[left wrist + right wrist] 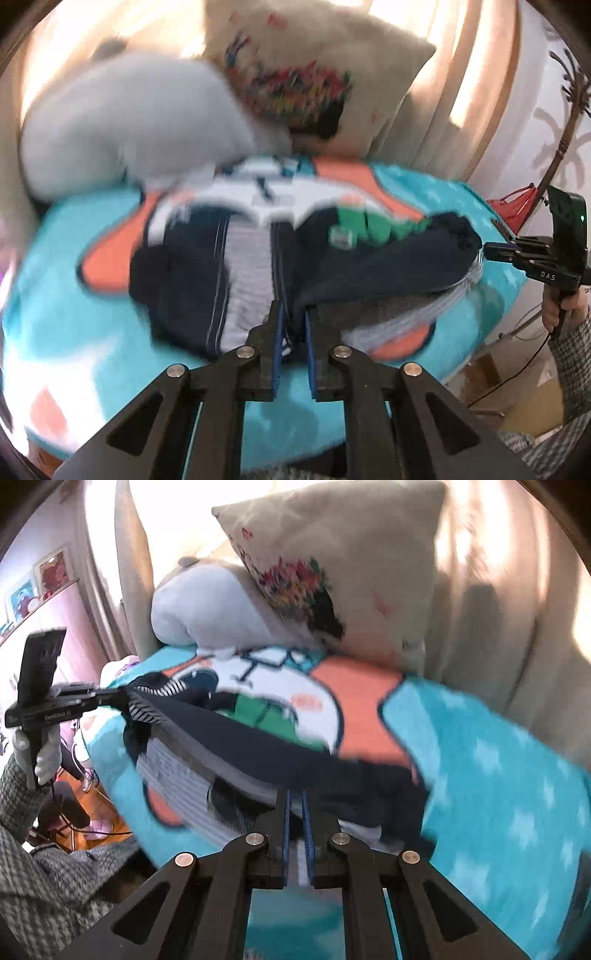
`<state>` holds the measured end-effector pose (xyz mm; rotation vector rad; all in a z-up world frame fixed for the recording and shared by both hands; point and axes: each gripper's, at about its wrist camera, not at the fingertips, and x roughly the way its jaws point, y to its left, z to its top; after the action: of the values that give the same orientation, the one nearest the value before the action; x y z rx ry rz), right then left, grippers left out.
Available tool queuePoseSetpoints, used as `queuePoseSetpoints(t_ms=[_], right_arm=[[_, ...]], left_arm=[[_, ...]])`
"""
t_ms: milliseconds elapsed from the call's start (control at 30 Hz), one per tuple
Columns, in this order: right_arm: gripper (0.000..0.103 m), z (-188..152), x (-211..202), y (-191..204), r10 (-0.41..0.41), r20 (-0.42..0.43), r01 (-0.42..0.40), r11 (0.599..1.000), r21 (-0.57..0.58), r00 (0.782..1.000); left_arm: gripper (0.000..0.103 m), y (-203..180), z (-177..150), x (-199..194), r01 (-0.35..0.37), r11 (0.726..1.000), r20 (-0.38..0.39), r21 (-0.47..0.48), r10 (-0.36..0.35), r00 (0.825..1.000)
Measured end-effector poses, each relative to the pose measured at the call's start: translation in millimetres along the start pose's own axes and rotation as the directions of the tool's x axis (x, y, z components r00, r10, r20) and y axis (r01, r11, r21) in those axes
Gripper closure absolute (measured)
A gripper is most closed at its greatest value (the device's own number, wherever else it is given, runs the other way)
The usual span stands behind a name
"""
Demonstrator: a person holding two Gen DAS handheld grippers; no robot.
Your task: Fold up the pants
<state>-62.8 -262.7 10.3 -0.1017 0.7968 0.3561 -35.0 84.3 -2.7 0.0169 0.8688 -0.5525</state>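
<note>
The pants [192,280] are dark navy with a grey-and-white striped lining and lie on the bed's turquoise blanket [74,325]. My left gripper [293,317] is shut on the pants' near edge. My right gripper [296,805] is shut on another edge of the pants [280,753]. The cloth is stretched between the two. The right gripper also shows at the right of the left wrist view [491,253], pinching the fabric. The left gripper shows at the left of the right wrist view [114,694], also pinching the fabric.
A beige pillow [354,561] with a floral print and a grey-white plush [207,602] lie at the head of the bed. Curtains [498,609] hang behind. The blanket has a large orange, white and green cartoon print [332,701]. Wooden floor [110,827] lies left of the bed.
</note>
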Motion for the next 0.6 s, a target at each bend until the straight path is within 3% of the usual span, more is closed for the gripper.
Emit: queuePoseSetpoints(t_ms=[133, 233, 300, 333, 367, 400, 467, 600], right_arm=[[0.095, -42.1, -5.5, -7.4, -0.046, -0.009, 0.047, 0.993, 0.112, 0.999], [0.089, -57.4, -24.6, -13.8, -0.099, 0.039, 0.090, 0.978, 0.187, 0.994], [0.063, -58.3, -38.3, -20.4, -0.142, 0.084, 0.120, 0.967, 0.226, 0.986], [0.056, -56.5, -44.5, -24.3, -0.165, 0.111, 0.133, 0.959, 0.251, 0.980], [0.041, -54.2, -48.2, -27.9, -0.179, 0.132, 0.137, 0.952, 0.273, 0.975], [0.031, -50.2, -49.0, -31.4, -0.186, 0.151, 0.135, 0.945, 0.299, 0.971], [0.030, -38.6, -39.2, -37.4, -0.186, 0.162, 0.123, 0.933, 0.338, 0.969], [0.035, -18.7, -0.5, -42.1, -0.217, 0.112, 0.163, 0.916, 0.367, 0.970]], left_arm=[[0.092, 8.4, -24.0, -15.7, -0.013, 1.000, -0.013, -0.021, 0.012, 1.000], [0.091, 14.8, -23.8, -46.0, -0.019, 1.000, 0.057, -0.024, 0.020, 0.998], [0.083, 16.5, -15.2, -57.9, -0.032, 0.999, 0.089, -0.033, 0.035, 0.995], [0.071, 16.5, -9.3, -60.5, -0.042, 0.998, 0.103, -0.040, 0.046, 0.994], [0.063, 15.7, -2.1, -60.7, -0.059, 0.997, 0.119, -0.046, 0.064, 0.991], [0.048, 14.9, 3.9, -57.7, -0.082, 0.995, 0.134, -0.057, 0.089, 0.987], [0.044, 15.1, 14.4, -45.7, -0.114, 0.990, 0.140, -0.083, 0.125, 0.982], [0.044, 18.8, 29.5, -11.7, -0.069, 0.989, 0.102, -0.133, 0.083, 0.991]])
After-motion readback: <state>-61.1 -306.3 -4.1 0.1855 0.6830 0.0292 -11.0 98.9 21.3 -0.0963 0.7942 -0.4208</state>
